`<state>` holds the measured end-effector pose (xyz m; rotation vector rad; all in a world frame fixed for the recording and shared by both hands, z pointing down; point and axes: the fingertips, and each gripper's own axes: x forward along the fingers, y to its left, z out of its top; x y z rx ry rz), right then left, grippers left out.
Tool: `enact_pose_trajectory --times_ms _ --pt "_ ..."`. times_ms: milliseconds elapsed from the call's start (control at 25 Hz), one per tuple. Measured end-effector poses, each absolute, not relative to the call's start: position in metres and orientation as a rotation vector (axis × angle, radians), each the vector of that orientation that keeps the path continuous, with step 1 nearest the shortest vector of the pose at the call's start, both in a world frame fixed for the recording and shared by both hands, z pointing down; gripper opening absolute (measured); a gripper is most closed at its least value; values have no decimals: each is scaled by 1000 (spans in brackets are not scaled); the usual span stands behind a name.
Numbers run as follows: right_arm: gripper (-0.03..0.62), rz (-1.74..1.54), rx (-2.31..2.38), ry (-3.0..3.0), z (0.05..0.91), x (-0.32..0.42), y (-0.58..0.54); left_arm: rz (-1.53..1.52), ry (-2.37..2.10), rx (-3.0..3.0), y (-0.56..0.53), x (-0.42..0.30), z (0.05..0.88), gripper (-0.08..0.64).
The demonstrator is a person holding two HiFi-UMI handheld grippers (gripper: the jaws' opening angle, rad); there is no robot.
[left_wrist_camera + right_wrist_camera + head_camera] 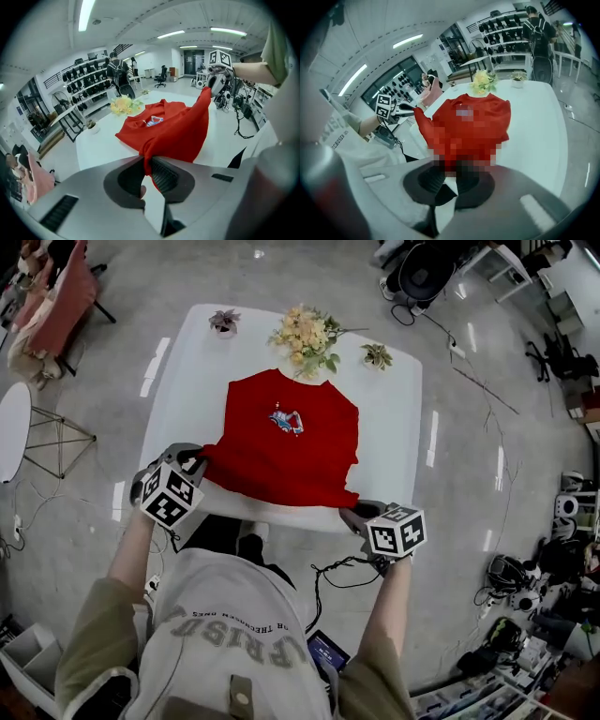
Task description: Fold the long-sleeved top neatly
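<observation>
Well off the white table (pixel 394 399) on its left, a pink cloth (pixel 58 298) hangs over a chair. On the table's far left corner stands a small potted plant (pixel 225 322). At the table's near left corner the left gripper (pixel 199 463) has its jaws closed tight on the near left corner of the red long-sleeved top (pixel 281 451); its own view shows the red fabric bunched and pinched between the ribbed pads. The top covers the middle of the table, collar toward the table's far edge, its small chest print facing up. Its near hem is raised off the table and stretched between the two tools, while the collar end lies flat on the table. Just beyond the collar, at the middle of the table's far edge, lies a bouquet of pale yellow flowers (pixel 305 337), and to the right of that a second small plant (pixel 377 355). At the table's near right corner the right gripper (pixel 352 514) is clamped on the top's near right hem corner, red cloth running in between its closed jaws. Right of the table, cables (pixel 487 390) trail across the floor
</observation>
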<state>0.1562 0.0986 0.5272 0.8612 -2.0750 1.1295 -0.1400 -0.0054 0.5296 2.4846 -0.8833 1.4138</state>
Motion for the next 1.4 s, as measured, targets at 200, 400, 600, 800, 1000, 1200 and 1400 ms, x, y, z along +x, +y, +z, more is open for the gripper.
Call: enact_pose_trajectory --times_ms 200,400,600,800,1000,1200,1400 --pt "35 1306 955 -1948 548 168 32 1483 -817 2421 -76 -122 557 46" --pt "35 1458 1054 -1831 569 179 -6 1516 -821 2317 -116 -112 583 48" --pt "67 1426 1152 -1855 575 182 -34 1445 -952 2220 -144 -117 600 115" --pt "201 1384 1271 -1879 574 194 -50 1335 -1063 2169 -162 -128 596 277" --pt "202 1240 1293 -1914 556 201 -37 1213 -1192 2180 -167 -147 572 304" --pt "285 1018 1157 -1955 549 191 14 1178 -1150 2202 -134 -174 548 304" --pt "285 802 953 -1829 585 174 64 1460 -747 2251 -39 -161 583 304"
